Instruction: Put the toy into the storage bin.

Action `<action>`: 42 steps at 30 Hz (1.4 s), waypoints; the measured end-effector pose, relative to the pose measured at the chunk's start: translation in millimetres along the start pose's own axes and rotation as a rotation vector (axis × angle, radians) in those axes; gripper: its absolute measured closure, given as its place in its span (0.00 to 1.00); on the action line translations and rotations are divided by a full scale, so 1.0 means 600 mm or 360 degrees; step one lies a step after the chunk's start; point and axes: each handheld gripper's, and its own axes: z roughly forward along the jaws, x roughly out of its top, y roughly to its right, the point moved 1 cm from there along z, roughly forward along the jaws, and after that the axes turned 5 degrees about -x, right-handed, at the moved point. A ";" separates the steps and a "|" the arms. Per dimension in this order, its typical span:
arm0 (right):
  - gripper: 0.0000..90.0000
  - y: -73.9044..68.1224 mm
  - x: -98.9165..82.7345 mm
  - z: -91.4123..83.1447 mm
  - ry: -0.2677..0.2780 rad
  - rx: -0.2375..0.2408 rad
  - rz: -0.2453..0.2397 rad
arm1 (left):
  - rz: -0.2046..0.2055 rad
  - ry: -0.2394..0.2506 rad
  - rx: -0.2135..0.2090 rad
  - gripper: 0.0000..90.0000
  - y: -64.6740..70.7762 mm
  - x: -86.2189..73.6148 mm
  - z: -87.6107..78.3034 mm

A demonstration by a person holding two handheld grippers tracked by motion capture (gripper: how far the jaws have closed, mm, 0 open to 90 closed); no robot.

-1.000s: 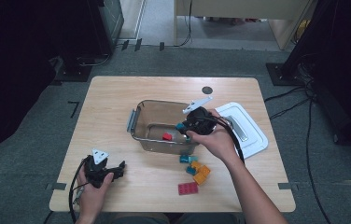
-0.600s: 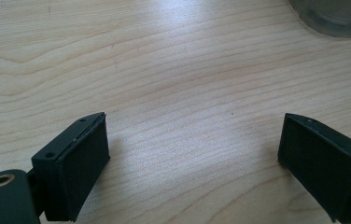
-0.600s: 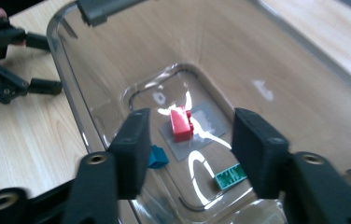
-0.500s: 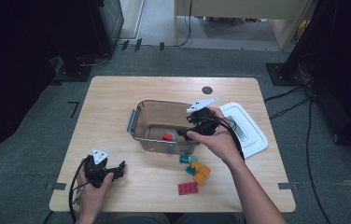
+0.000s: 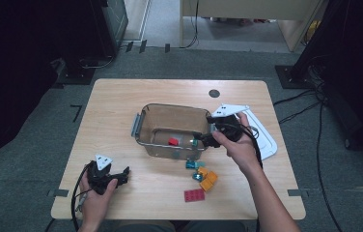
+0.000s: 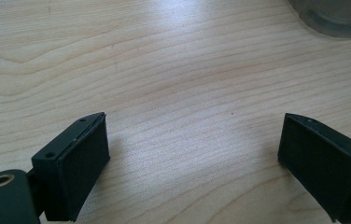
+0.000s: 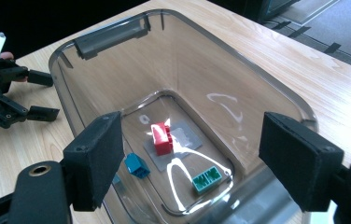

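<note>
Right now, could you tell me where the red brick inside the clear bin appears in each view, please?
High view: the red brick lies on the floor of the clear bin, mid-table.
Right gripper view: the brick sits at picture centre, between that gripper's open jaws.
Left gripper view: the brick is not in it.
Shared landmark: the clear bin, whose corner shows at top right there.
</note>
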 end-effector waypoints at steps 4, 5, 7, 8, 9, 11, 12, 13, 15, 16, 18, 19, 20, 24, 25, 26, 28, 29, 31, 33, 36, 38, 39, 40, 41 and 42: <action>0.24 0.007 -0.012 -0.013 0.0020 -0.0023 0.0024 | 0.0000 0.0001 0.0000 0.09 0.000 0.000 0.000; 0.24 0.009 -0.015 -0.016 0.0021 -0.0033 0.0026 | 0.0000 0.0000 0.0000 0.09 0.000 0.000 0.000; 0.24 0.012 -0.022 -0.022 0.0019 -0.0049 0.0039 | 0.0000 0.0000 0.0000 0.09 0.000 0.000 0.000; 0.24 0.014 -0.026 -0.024 0.0024 -0.0055 0.0037 | 0.0000 0.0000 0.0000 0.09 0.000 0.000 0.000; 0.24 0.016 -0.029 -0.027 0.0023 -0.0061 0.0039 | 0.0000 0.0000 0.0000 0.09 0.000 0.000 0.000; 0.24 0.018 -0.037 -0.033 0.0018 -0.0073 0.0054 | 0.0000 0.0000 0.0000 0.09 0.000 0.000 0.000; 0.24 0.019 -0.041 -0.035 0.0017 -0.0075 0.0056 | 0.0000 0.0000 0.0000 0.09 0.000 0.000 0.000; 0.24 0.020 -0.045 -0.038 0.0015 -0.0080 0.0053 | 0.0000 0.0000 0.0000 0.09 0.000 0.000 0.000; 0.24 0.023 -0.053 -0.043 0.0017 -0.0093 0.0054 | 0.0000 0.0000 0.0000 0.09 0.000 0.000 0.000; 0.24 0.024 -0.057 -0.046 0.0016 -0.0096 0.0064 | 0.0000 0.0000 0.0000 0.09 0.000 0.000 0.000; 0.24 0.027 -0.065 -0.051 0.0017 -0.0105 0.0076 | 0.0000 0.0001 0.0001 0.09 0.000 0.000 0.000; 0.24 0.028 -0.069 -0.053 0.0020 -0.0108 0.0082 | 0.0001 0.0000 0.0000 0.09 0.000 0.000 0.000; 0.24 0.030 -0.073 -0.055 0.0019 -0.0110 0.0088 | 0.0000 -0.0001 0.0000 0.09 0.000 0.000 0.000; 0.24 0.032 -0.090 -0.059 0.0017 -0.0120 0.0113 | -0.0003 0.0000 -0.0001 0.09 0.000 0.000 0.000; 0.24 0.033 -0.095 -0.060 0.0012 -0.0119 0.0115 | -0.0004 0.0002 0.0000 0.09 0.000 0.000 0.000; 0.24 0.033 -0.100 -0.060 0.0007 -0.0124 0.0119 | 0.0000 -0.0003 -0.0001 0.09 0.000 0.000 0.000; 0.24 0.035 -0.110 -0.061 -0.0001 -0.0129 0.0130 | -0.0001 -0.0002 -0.0001 0.09 0.000 0.000 0.000; 0.24 0.036 -0.115 -0.062 -0.0003 -0.0134 0.0139 | -0.0001 -0.0002 -0.0001 0.09 0.000 0.000 0.000; 0.24 0.039 -0.125 -0.063 -0.0002 -0.0144 0.0153 | -0.0001 -0.0003 -0.0001 0.09 0.000 0.000 0.000; 0.24 0.041 -0.135 -0.065 -0.0009 -0.0150 0.0165 | 0.0000 -0.0002 -0.0001 0.09 0.000 0.000 0.000; 0.24 0.043 -0.149 -0.066 -0.0020 -0.0163 0.0178 | 0.0000 -0.0002 -0.0001 0.09 0.000 0.000 0.000; 0.24 0.044 -0.159 -0.067 -0.0026 -0.0167 0.0191 | -0.0001 -0.0001 -0.0001 0.09 0.000 0.000 0.000; 0.24 0.044 -0.164 -0.067 -0.0027 -0.0167 0.0199 | 0.0001 -0.0003 -0.0001 0.09 0.000 0.000 0.000; 0.24 0.044 -0.169 -0.067 -0.0024 -0.0167 0.0203 | 0.0000 -0.0002 -0.0001 0.09 0.000 0.000 0.000; 0.24 0.044 -0.175 -0.066 -0.0031 -0.0166 0.0211 | -0.0001 -0.0002 -0.0001 0.09 0.000 0.000 0.000; 0.24 0.044 -0.181 -0.065 -0.0033 -0.0166 0.0220 | -0.0001 -0.0002 -0.0001 0.09 0.000 0.000 0.000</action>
